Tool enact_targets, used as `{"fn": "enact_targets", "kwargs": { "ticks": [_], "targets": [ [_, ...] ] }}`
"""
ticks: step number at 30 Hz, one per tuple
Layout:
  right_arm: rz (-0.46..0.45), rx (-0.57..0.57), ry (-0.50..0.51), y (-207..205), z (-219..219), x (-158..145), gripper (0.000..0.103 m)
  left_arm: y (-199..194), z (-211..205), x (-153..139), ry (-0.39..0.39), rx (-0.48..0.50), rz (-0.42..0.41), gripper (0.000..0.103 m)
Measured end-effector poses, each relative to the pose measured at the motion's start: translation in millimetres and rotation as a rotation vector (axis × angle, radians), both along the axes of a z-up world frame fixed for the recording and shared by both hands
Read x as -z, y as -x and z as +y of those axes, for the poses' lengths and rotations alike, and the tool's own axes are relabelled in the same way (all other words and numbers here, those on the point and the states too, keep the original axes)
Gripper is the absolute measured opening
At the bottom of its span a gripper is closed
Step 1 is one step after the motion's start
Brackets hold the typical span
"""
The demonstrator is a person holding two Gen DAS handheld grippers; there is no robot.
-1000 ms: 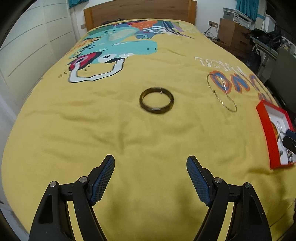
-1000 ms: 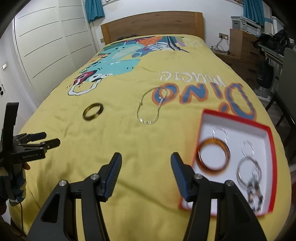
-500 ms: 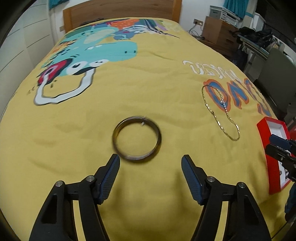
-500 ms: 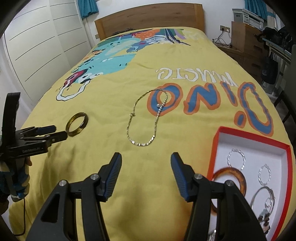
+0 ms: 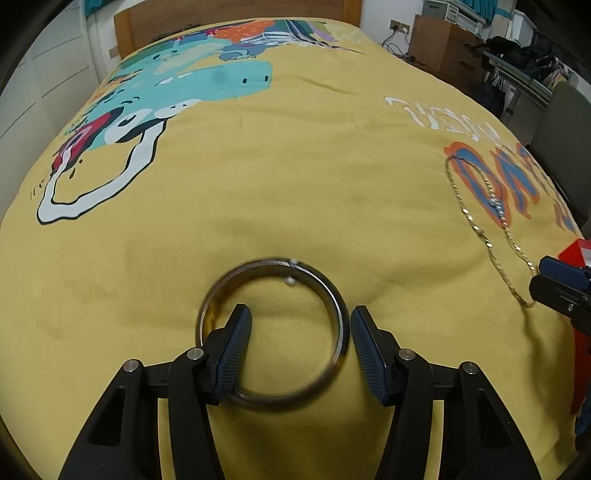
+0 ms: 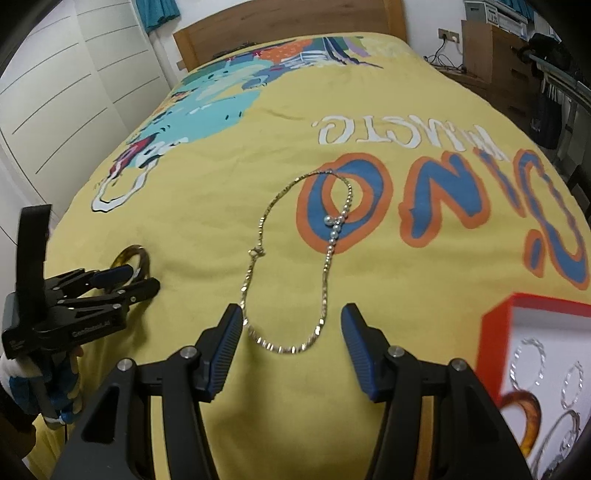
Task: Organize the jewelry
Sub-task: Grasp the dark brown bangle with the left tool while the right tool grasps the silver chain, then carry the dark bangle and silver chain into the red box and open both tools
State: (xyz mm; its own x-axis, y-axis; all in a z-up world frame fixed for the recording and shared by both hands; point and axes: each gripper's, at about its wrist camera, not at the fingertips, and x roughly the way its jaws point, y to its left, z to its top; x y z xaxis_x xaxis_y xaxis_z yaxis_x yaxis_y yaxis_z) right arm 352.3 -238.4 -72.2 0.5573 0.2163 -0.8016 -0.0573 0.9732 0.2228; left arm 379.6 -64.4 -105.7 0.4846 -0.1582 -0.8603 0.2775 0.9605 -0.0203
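Note:
A dark olive bangle (image 5: 273,334) lies flat on the yellow bedspread (image 5: 295,184). My left gripper (image 5: 300,325) is open and low over it: the left finger sits inside the ring, the right finger just outside its right rim. The bangle also shows in the right wrist view (image 6: 133,258) at the left gripper (image 6: 127,282). A gold chain necklace with pearls (image 6: 295,258) lies ahead of my right gripper (image 6: 291,325), which is open and empty, its fingers either side of the chain's near loop. The chain also shows in the left wrist view (image 5: 487,229).
A red box with a white inside (image 6: 498,317) stands at the right and holds an amber bangle (image 6: 521,417) and several silver rings. A wooden headboard (image 6: 288,33), white wardrobe doors and cluttered furniture surround the bed.
My left gripper has come forward and down onto the bangle, one finger now inside the ring. My right gripper has swung left from the red box to the necklace.

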Motion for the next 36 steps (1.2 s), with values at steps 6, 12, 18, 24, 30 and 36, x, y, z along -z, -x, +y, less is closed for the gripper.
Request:
{"fn": "enact_targets", "kwargs": {
  "ticks": [6, 12, 18, 24, 30, 36],
  "targets": [
    [0.012, 0.025, -0.04, -16.8, 1.7, 11.0, 0.067, -8.2, 2.6, 3.0, 0.006, 0.005, -0.02, 0.055],
    [0.026, 0.016, -0.067, -27.9, 9.3, 18.1, 0.067, -8.1, 4.1, 4.0, 0.023, 0.0, -0.033, 0.055],
    [0.04, 0.012, 0.015, -29.1, 19.3, 23.3, 0.063, -2.3, 2.4, 2.6, 0.021, -0.015, -0.044, 0.047],
    [0.059, -0.003, 0.049, -21.7, 12.8, 23.0, 0.006, 7.9, -2.5, 0.3, 0.013, -0.003, -0.05, 0.017],
    [0.05, -0.047, 0.041, 1.2, 13.4, 11.6, 0.003, 24.5, -5.9, -5.7, 0.04, -0.006, -0.033, 0.01],
    [0.016, -0.055, -0.002, 35.6, 9.6, -9.4, 0.003, 53.3, -5.3, -15.0, 0.076, -0.018, -0.015, 0.009]
  ]
}}
